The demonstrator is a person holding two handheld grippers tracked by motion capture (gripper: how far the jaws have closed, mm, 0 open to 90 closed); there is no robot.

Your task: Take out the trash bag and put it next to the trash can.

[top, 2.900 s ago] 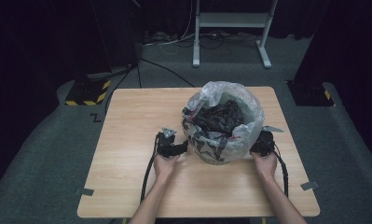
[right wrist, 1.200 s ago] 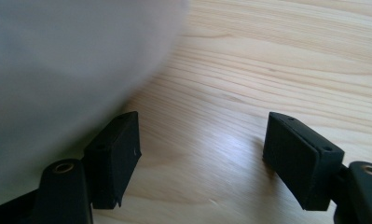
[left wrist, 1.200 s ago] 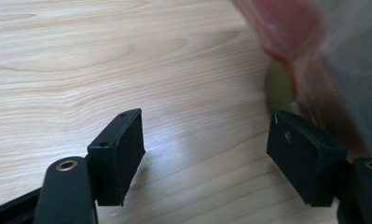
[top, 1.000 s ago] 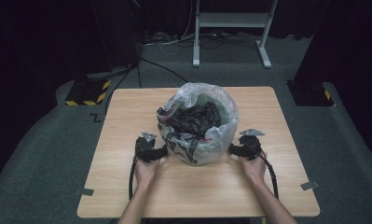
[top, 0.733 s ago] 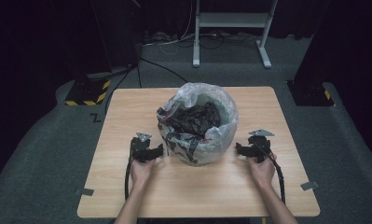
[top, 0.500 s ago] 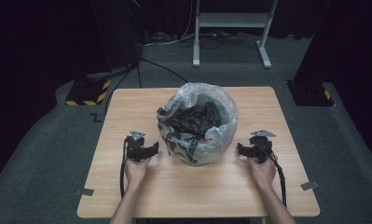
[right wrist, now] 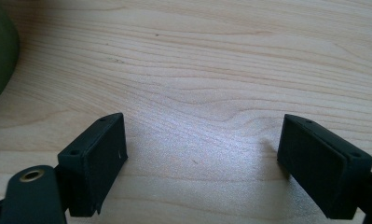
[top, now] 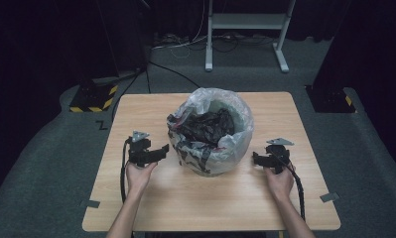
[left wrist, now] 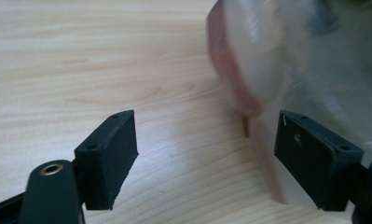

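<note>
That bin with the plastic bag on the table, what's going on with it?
A person sits at a wooden table with a two-jaw gripper in each hand. Between them stands a bin lined with a clear bag, dark stuff inside. The left gripper and the right gripper sit on either side of it, jaws open and holding nothing; both have just been opening. In the left gripper view the bag lies close by the jaws.

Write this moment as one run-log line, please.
left gripper: open, empty, beside bin | right gripper: open, empty, apart from bin | round bin lined with clear plastic bag: upright on light wooden table
</note>
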